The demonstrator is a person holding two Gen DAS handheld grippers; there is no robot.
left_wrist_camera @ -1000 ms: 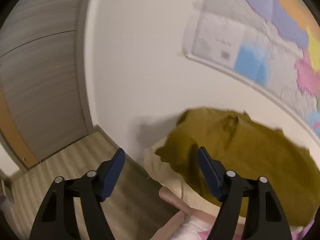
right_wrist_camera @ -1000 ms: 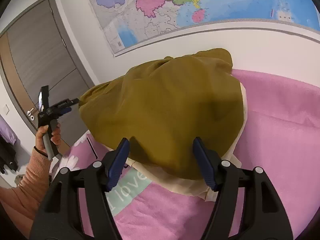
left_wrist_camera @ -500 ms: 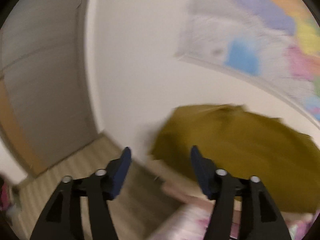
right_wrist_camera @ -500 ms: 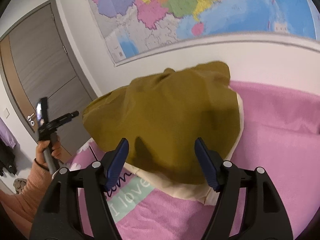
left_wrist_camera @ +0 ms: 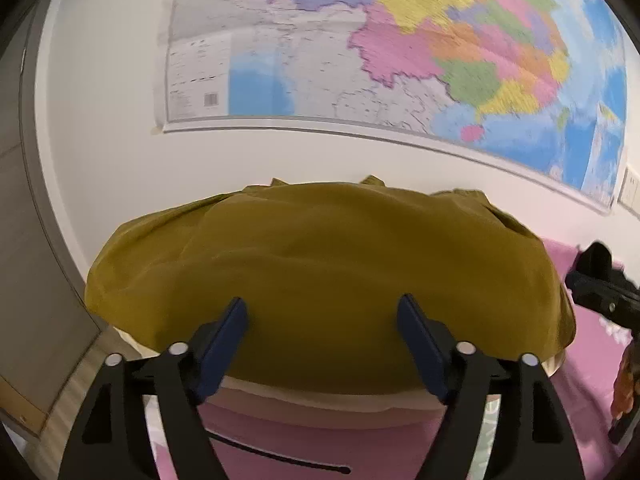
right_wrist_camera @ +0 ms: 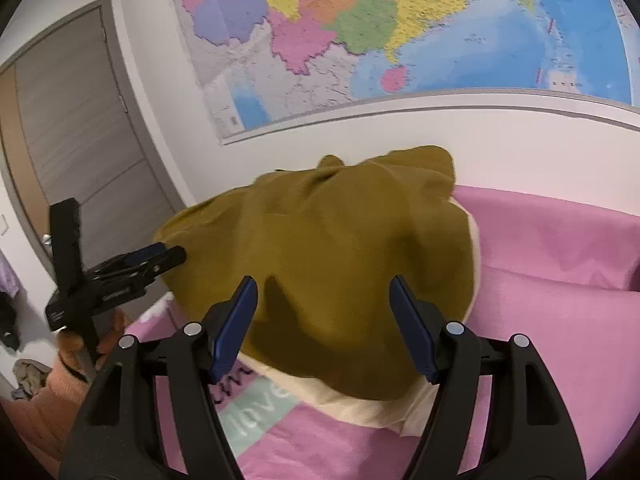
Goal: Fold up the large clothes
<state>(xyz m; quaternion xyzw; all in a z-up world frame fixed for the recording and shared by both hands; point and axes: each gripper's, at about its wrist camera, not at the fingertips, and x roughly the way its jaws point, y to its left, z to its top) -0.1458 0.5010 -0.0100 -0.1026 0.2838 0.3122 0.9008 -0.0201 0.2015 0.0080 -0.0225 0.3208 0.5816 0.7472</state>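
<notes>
- Left wrist view: the left gripper (left_wrist_camera: 322, 308) points down at the olive garment (left_wrist_camera: 320, 280), which lies in a rounded heap on a cream pillow (left_wrist_camera: 320, 404).
- Its blue-padded fingers (left_wrist_camera: 224, 344) stand wide apart with only air between them; the jaws have just been opening, and no cloth is pinched.
- The garment fills the middle of this view, its far edge bunched against the white wall (left_wrist_camera: 100, 140), and it covers nearly all of the pillow.
- The pillow sits on a pink bedspread (left_wrist_camera: 592, 360), and a thin dark cord (left_wrist_camera: 280, 456) lies on the pink cloth below the pillow.
- A large coloured wall map (left_wrist_camera: 400, 40) hangs above the garment, somewhat blurred on its right side.
- At the right edge the black body of the right gripper (left_wrist_camera: 600, 288) shows; its jaws cannot be read from here.
- Right wrist view: the right gripper (right_wrist_camera: 322, 300) hovers over the near side of the same olive garment (right_wrist_camera: 340, 248), fingers (right_wrist_camera: 236, 324) spread and holding nothing.
- The garment lies on the cream pillow (right_wrist_camera: 360, 404), at the head of the pink bedspread (right_wrist_camera: 560, 260), close to the wall.
- A pale green patch with white lettering (right_wrist_camera: 256, 416) shows on the bedspread beneath the left finger.
- The left gripper (right_wrist_camera: 172, 256) reaches in from the left toward the garment's left edge; a hand in an orange sleeve (right_wrist_camera: 52, 400) holds it.
- A grey door (right_wrist_camera: 80, 140) stands at the left, with the map (right_wrist_camera: 400, 20) on the wall above.
</notes>
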